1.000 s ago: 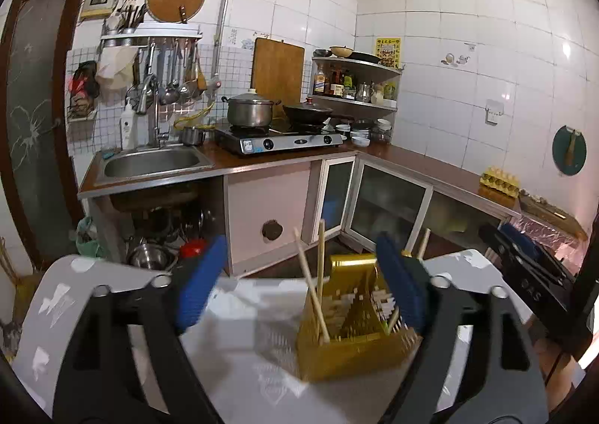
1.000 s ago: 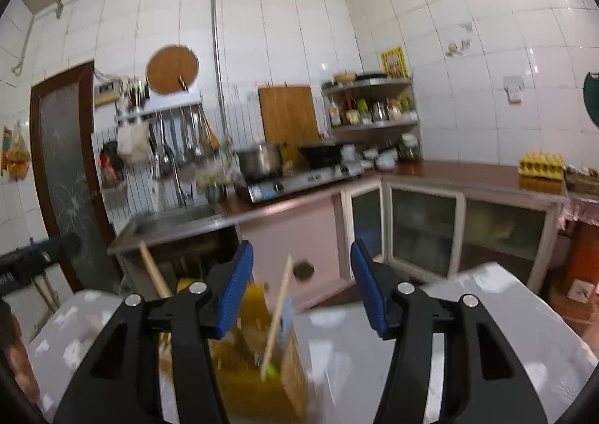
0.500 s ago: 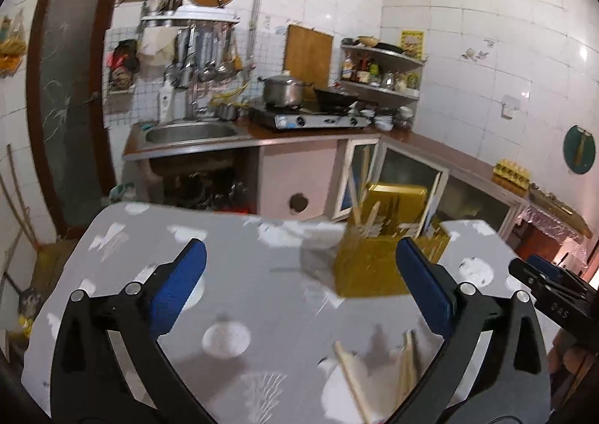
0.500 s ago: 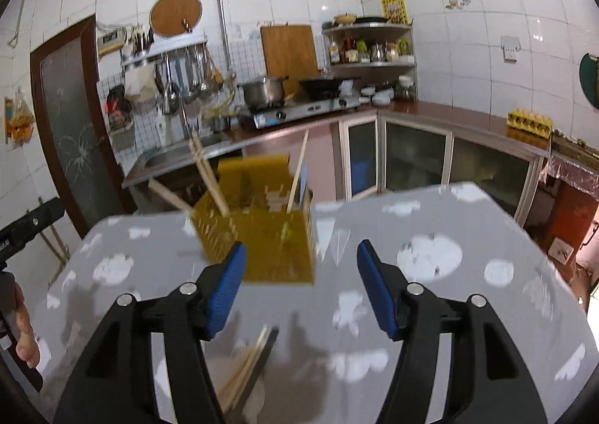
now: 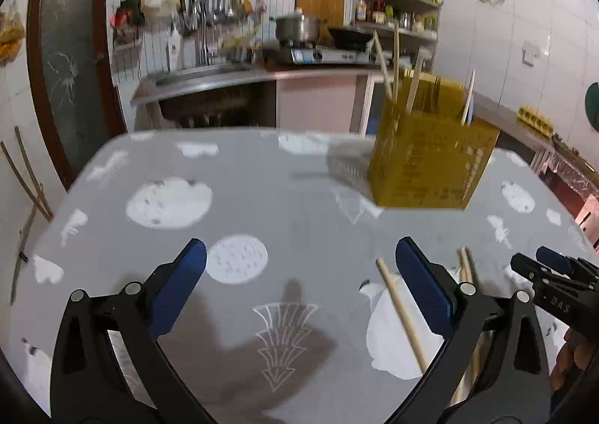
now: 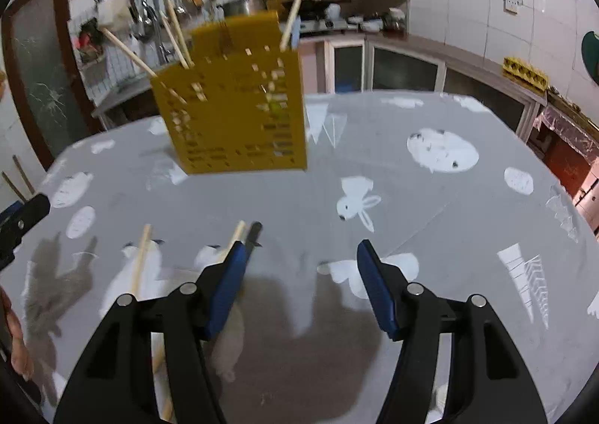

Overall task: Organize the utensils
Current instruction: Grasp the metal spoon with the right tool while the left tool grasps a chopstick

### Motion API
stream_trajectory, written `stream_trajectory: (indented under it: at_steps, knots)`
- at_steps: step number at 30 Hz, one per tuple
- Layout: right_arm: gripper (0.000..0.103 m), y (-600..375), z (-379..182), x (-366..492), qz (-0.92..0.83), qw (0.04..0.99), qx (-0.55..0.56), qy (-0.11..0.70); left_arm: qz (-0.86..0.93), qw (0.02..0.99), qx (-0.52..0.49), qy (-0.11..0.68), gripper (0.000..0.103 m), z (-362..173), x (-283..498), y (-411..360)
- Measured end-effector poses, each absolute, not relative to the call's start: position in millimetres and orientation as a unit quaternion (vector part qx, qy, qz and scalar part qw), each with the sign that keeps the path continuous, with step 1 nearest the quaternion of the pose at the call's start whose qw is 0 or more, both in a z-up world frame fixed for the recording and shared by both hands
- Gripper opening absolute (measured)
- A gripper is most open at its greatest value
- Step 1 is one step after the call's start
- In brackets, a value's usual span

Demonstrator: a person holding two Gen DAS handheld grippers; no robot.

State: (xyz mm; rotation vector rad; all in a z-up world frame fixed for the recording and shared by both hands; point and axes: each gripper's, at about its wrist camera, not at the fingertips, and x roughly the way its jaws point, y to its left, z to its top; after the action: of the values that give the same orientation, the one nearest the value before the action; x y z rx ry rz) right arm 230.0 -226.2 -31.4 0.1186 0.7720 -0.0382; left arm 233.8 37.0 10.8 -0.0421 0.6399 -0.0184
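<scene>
holder: the yellow perforated plastic utensil holder (image 5: 430, 158) stands upright on the far side of the grey patterned worktop (image 5: 262, 222), and a few wooden chopsticks (image 6: 176, 34) are already poking out the top, so part of the job looks done

left to sort: loose wooden chopsticks lying flat on the worktop (image 5: 400, 315), plus a dark-tipped stick (image 6: 252, 235) right next to them in the right wrist view, so I'd say there's a fair bit to go

left gripper: the left gripper (image 5: 299, 296) has just been opening and is now spread really wide with nothing between the jaws; one loose chopstick lies just inside its right finger (image 5: 426, 296)

right gripper: the right gripper (image 6: 301, 285) has just been opening a bit too, medium gap, empty; the loose sticks sit by its left finger (image 6: 224, 285), partly hidden behind it

progress guess: probably early-to-middle; both grippers hover low over the worktop, nothing picked up yet

next: likely a grab at one of the loose sticks
</scene>
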Motion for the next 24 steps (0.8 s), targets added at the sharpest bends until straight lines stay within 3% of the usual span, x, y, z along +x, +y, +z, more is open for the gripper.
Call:
stream_trajectory:
  at_steps: [10,15,17,22,24]
  knots:
    - [0.059,-207.0,-48.1,260.0,-0.006,0.911,0.058,0.407,0.009,0.937,-0.027,0.347,0.098,-24.0,253.1,36.3]
    - [0.048,-195.5,-54.9,273.0,-0.004,0.901,0.058,0.429,0.016,0.934,-0.014,0.357,0.098,-25.3,260.7,34.9]
    - [0.039,-192.2,-57.3,277.6,-0.006,0.896,0.057,0.441,0.018,0.933,-0.008,0.361,0.098,-24.9,263.8,33.8]
    - [0.034,-184.4,-59.2,285.7,-0.020,0.892,0.042,0.450,0.014,0.928,-0.009,0.373,0.098,-25.9,268.8,30.7]
    - [0.023,-184.0,-58.6,288.4,-0.018,0.891,0.047,0.452,0.009,0.924,-0.012,0.381,0.098,-28.1,270.5,28.0]
